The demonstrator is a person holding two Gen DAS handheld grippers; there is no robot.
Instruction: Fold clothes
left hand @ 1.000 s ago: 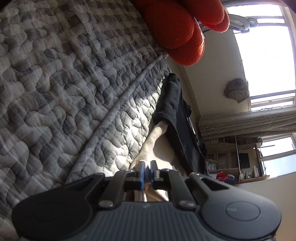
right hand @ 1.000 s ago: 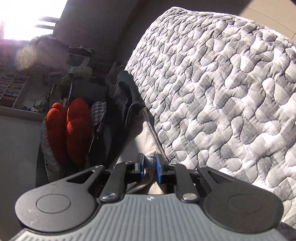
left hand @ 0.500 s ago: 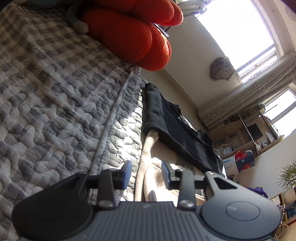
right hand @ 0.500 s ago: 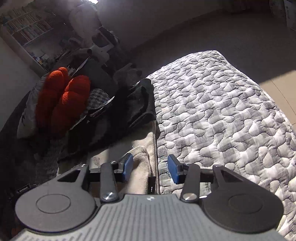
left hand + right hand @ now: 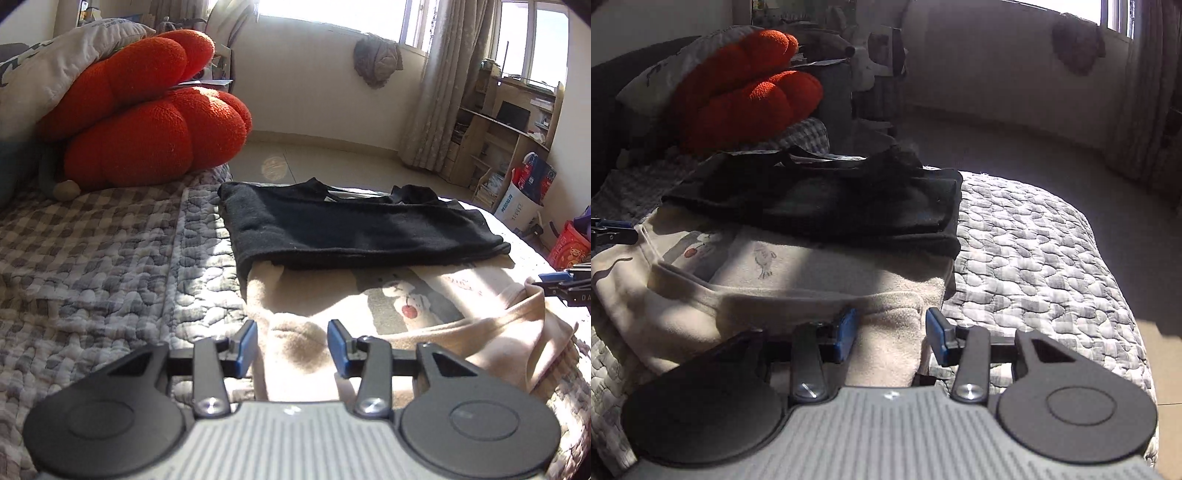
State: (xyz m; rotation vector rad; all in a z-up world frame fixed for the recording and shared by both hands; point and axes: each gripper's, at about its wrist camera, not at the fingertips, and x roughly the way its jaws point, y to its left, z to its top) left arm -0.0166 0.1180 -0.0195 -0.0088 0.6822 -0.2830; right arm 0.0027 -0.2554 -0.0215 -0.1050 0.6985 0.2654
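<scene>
With both grippers angled down at the bed (image 5: pixel 110 258), I see the cream top (image 5: pixel 406 332) lying on the quilt, partly folded, w/ a black garment (image 5: pixel 351 229) folded and laid across its far part.

L gripper (image 5: pixel 291 341): fingers apart, jaws just been opening; blue pads (image 5: pixel 245 341) stand either side of a rolled cream edge, not pressing it. Cloth sits between them, loose.

R gripper (image 5: pixel 892 338): same story, fingers apart, jaws just been opening, cream fabric (image 5: pixel 812 266) bunched between the pads (image 5: pixel 846 332) but no clamp visible.

R gripper tip also shows at right edge of left view, just beside the top's far corner; L tip at left edge of right view. So the two sit at opposite ends of the near folded edge.

Print on the top: small bear w/ red spot (image 5: pixel 408 312), face up, in sun.

Red cushion (image 5: pixel 147 122) and a grey pillow (image 5: pixel 55 62) at bed's head, well apart from the clothes. Bed cover is grey check quilt. Window (image 5: pixel 332 14) bright behind; shelves (image 5: pixel 498 122) at right. Some glare; detail on the black garment hard to read in right view.
</scene>
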